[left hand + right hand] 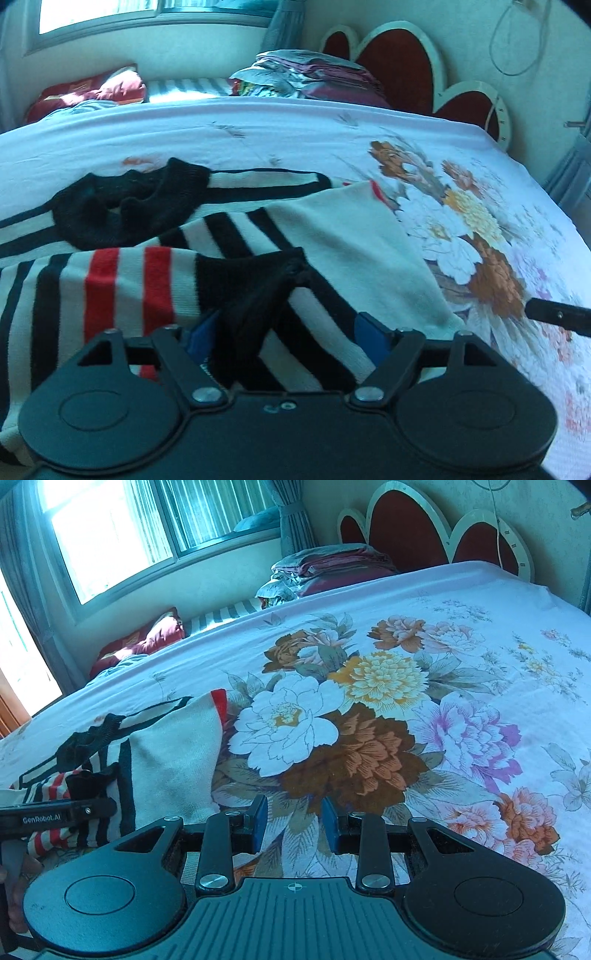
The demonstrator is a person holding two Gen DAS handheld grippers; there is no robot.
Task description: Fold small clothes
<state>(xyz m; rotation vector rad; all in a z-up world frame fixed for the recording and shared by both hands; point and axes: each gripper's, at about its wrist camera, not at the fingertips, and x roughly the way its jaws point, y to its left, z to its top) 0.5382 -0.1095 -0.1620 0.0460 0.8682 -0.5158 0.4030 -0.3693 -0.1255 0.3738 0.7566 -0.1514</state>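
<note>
We judge a fold is under way: our left tongs (pixel 288 332) stand open around a black cuff of the striped sweater (pixel 147 280), not visibly pinching it; our right tongs (pixel 293 823) hover open and empty over the floral bedsheet (pixel 406 709), just beside the sweater; next, we think, close on the cuff; behind, a headboard (pixel 406 531), folded linens (pixel 332 566), a window (pixel 110 535).

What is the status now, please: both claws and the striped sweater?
Left claw open, black cuff between its fingers. Right claw open, over bare floral sheet, holding nothing. Striped sweater partly folded on the bed. Nothing in the way.
</note>
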